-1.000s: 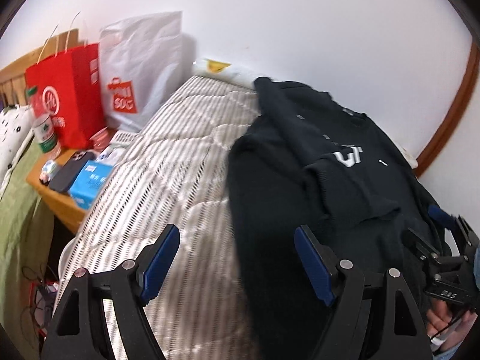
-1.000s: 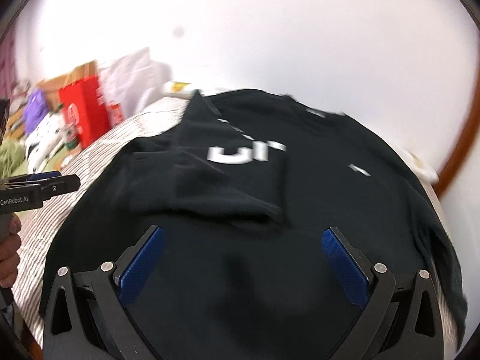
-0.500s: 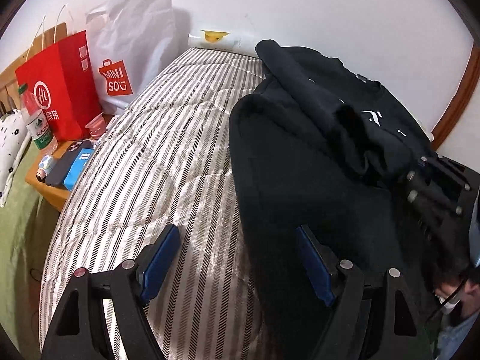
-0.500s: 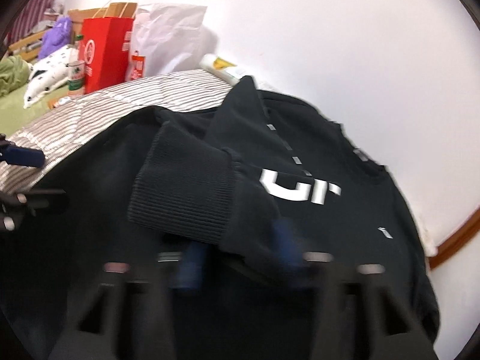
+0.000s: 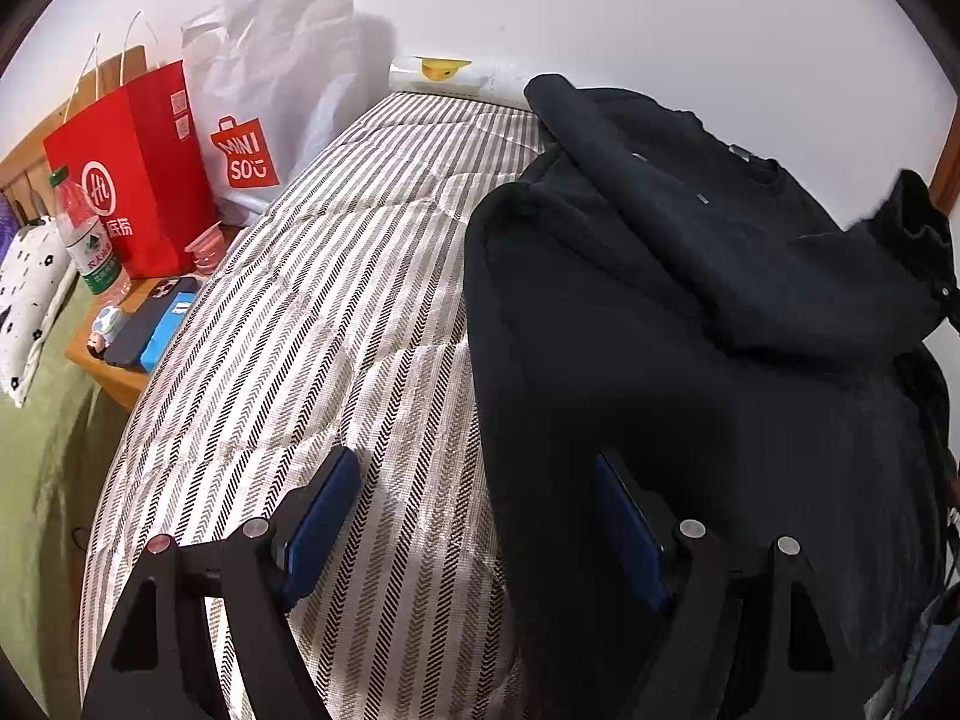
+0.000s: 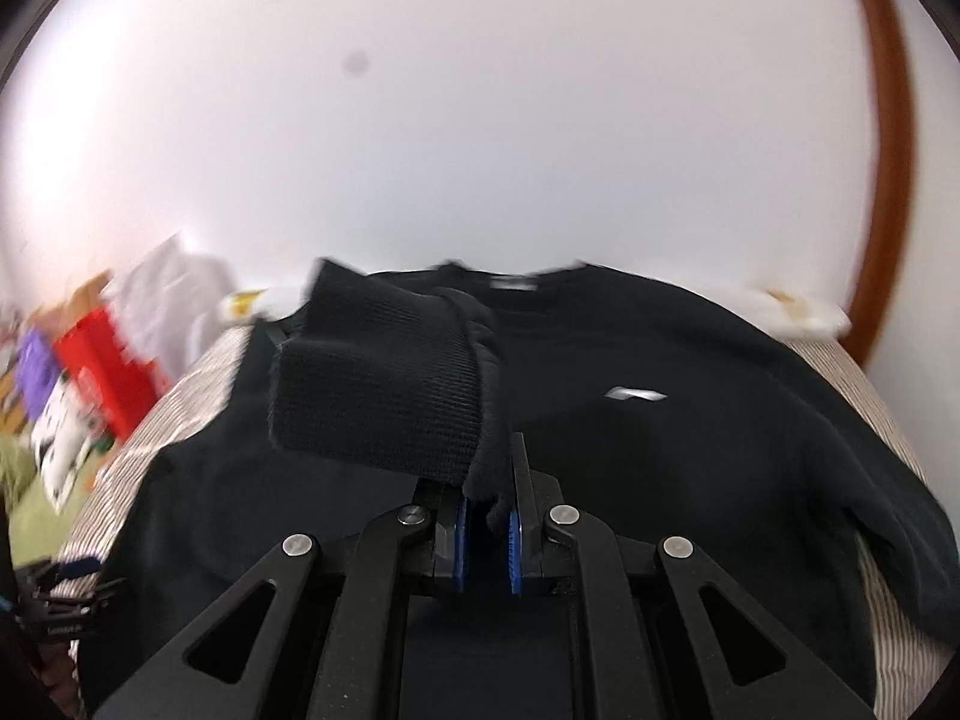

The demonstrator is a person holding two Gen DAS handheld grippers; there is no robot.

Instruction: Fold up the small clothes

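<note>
- A black long-sleeved knit sweatshirt (image 6: 690, 450) lies spread front-up on a striped beige-and-brown quilted mattress (image 5: 312, 360), on the side of the bed nearer the white wall.
- Its long axis runs from the hem, nearest the right wrist camera, to the round neckline (image 6: 510, 282) at the far edge by the wall; the collar points away from that camera.
- A small white logo (image 6: 636, 395) sits on the chest, to the right of the centre line in the right wrist view.
- The right gripper (image 6: 486, 531) is clamped on the ribbed cuff (image 6: 384, 378) of one sleeve, its blue pads pressing dark fabric between them; the cuff is lifted above the chest.
- In the left wrist view that sleeve (image 5: 690, 210) crosses the body diagonally, from the far shoulder towards the right edge.
- The left gripper (image 5: 474, 522) stands wide open above the sweatshirt's near side edge, one blue pad (image 5: 324, 516) over bare mattress, the other over black fabric, nothing pinched.
- Beside the bed, a red paper bag (image 5: 132, 168), a white plastic shopping bag (image 5: 270, 90) and a clear plastic bottle (image 5: 87, 234) stand on a wooden side table (image 5: 102, 369).
</note>
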